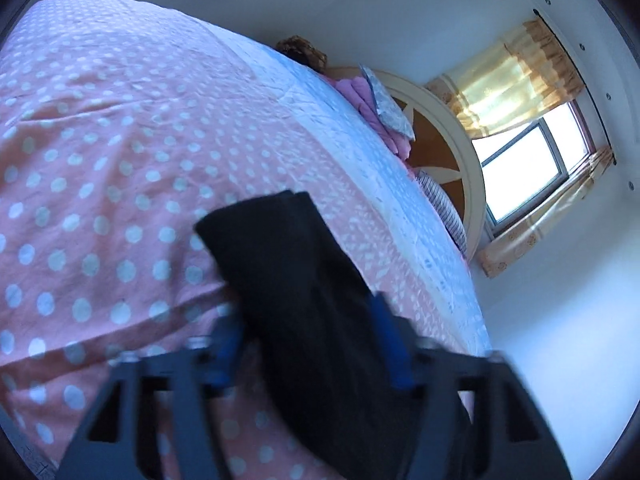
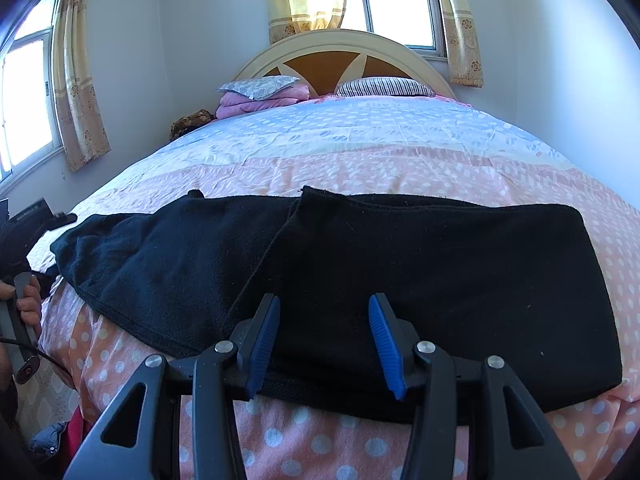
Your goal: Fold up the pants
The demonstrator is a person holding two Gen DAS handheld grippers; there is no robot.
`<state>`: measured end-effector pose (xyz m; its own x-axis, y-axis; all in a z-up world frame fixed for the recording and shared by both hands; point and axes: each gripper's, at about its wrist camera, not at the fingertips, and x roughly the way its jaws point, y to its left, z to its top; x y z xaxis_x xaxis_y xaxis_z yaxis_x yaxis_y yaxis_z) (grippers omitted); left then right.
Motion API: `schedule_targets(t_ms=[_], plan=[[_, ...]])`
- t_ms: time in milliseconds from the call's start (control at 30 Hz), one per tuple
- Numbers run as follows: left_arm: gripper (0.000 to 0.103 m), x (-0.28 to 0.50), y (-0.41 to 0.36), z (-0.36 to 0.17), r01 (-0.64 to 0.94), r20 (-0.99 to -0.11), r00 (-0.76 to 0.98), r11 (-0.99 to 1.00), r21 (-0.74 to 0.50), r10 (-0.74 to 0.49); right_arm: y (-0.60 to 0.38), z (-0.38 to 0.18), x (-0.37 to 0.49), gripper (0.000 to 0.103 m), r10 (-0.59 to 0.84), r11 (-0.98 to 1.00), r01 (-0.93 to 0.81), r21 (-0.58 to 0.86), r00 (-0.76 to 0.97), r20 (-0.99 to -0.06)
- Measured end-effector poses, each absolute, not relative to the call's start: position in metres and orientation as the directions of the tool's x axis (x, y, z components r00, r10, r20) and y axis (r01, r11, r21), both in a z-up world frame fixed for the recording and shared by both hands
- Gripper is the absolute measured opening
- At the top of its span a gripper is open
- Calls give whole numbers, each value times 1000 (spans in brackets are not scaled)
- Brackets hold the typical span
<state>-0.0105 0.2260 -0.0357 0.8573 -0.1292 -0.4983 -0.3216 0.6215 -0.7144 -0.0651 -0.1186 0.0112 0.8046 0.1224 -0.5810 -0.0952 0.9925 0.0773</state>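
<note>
Lying crosswise on the bed (image 2: 360,152), black pants (image 2: 360,264) stretch left to right.

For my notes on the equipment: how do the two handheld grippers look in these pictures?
Both are matt black plastic with triangular cut-outs in the arms. The right gripper has ribbed blue pads and silver pivot bolts. The left gripper shows the same blue pads, blurred. In the right wrist view its grey handle trails a black cable.

Open polka-dot bedspread (image 2: 360,168) beyond the black pants (image 2: 400,260); pillows (image 2: 320,88) far off at headboard (image 2: 340,46).
</note>
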Motion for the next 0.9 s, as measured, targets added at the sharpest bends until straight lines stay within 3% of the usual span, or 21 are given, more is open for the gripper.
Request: schedule_targets(t_ms=[33,133,300,533,733,900], plan=[[19,-8,227,-42,-316,-509,846,621,-717,-156,-119,11,-65,49,122,992,-95,78,805,-580],[18,-12,229,-49,-303,-493,851,598,-742,-180,-119,11,-66,49,126,992,-95,83,806,-578],[17,-8,214,-17,-240,-487,858,708,-664,-166,-120,18,-65,49,145,989,-107,98,788,-598],[16,19,111,63,144,-392,856,884,-445,-337,-163,57,-69,49,205,970,-87,226,790,-578],[16,9,-14,93,501,-308,744,800,-331,-593,-240,62,-69,49,289,876,6,482,794,-535],[16,-10,-111,77,694,-349,592,680,-238,-726,-292,51,-84,49,336,726,36,686,852,-401]])
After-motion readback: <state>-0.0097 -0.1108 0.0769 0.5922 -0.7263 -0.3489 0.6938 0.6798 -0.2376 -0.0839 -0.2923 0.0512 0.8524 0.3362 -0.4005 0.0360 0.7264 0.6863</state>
